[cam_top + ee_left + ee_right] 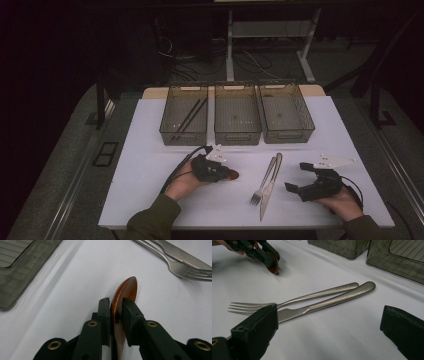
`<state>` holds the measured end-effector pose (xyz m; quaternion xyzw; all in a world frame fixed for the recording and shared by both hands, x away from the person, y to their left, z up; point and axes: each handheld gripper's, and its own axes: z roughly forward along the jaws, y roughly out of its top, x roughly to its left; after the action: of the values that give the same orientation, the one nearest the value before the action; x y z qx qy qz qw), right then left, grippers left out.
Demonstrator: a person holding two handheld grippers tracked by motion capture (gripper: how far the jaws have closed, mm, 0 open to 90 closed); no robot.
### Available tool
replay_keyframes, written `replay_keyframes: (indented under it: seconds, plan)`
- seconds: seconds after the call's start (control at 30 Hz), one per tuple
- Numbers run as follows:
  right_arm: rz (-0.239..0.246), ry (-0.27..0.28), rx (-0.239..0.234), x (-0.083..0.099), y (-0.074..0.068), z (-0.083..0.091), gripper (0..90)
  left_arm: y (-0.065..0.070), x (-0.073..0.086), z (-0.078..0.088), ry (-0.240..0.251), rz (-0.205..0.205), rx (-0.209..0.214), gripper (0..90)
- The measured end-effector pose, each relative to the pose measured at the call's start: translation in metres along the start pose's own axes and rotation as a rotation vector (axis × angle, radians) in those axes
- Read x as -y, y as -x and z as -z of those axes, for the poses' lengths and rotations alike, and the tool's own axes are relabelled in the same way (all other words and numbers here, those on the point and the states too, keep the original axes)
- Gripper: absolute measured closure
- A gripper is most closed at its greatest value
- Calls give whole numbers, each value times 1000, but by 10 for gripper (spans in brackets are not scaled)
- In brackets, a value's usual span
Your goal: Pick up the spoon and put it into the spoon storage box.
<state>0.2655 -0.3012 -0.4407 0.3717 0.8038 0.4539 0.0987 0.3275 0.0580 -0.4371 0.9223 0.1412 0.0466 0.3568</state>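
Observation:
A brown wooden spoon (125, 293) lies edge-up on the white table, and my left gripper (116, 315) is shut on its bowl. From above, the left gripper (220, 172) sits at the table's middle with the spoon's tip (233, 175) poking out to the right. A steel fork (265, 180) and a steel knife (267, 197) lie side by side on the table. My right gripper (298, 177) stands open just right of them, nothing between its jaws. In the right gripper view the fork (317, 295) and knife (332, 301) lie just ahead.
Three translucent grey bins stand in a row at the table's far side: the left bin (184, 116) holds dark chopsticks (190, 116), the middle bin (237, 114) and right bin (286, 112) look bare. Table legs and cables lie beyond.

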Motion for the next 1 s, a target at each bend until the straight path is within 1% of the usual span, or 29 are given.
replay_keyframes:
  seconds: [0.23,0.4,0.47,0.53,0.73,0.9,1.0]
  plan:
    - [0,0,0,0,0,0,10,-1,0,1,7,13,21,821]
    - [1,-2,-1,0,0,0,10,-2,0,2,6,17,28,824]
    - [1,-3,-1,0,0,0,10,-2,0,1,15,34,27,825]
    - [1,-2,-1,0,0,0,10,-2,0,1,11,34,29,827]
    - [2,-2,-1,0,0,0,10,-3,-1,4,22,38,10,827]
    - [3,-3,-2,0,0,-1,10,-6,-1,8,42,63,-6,827]
    - [3,-3,-2,0,-1,-1,10,-7,-2,10,48,68,-15,827]
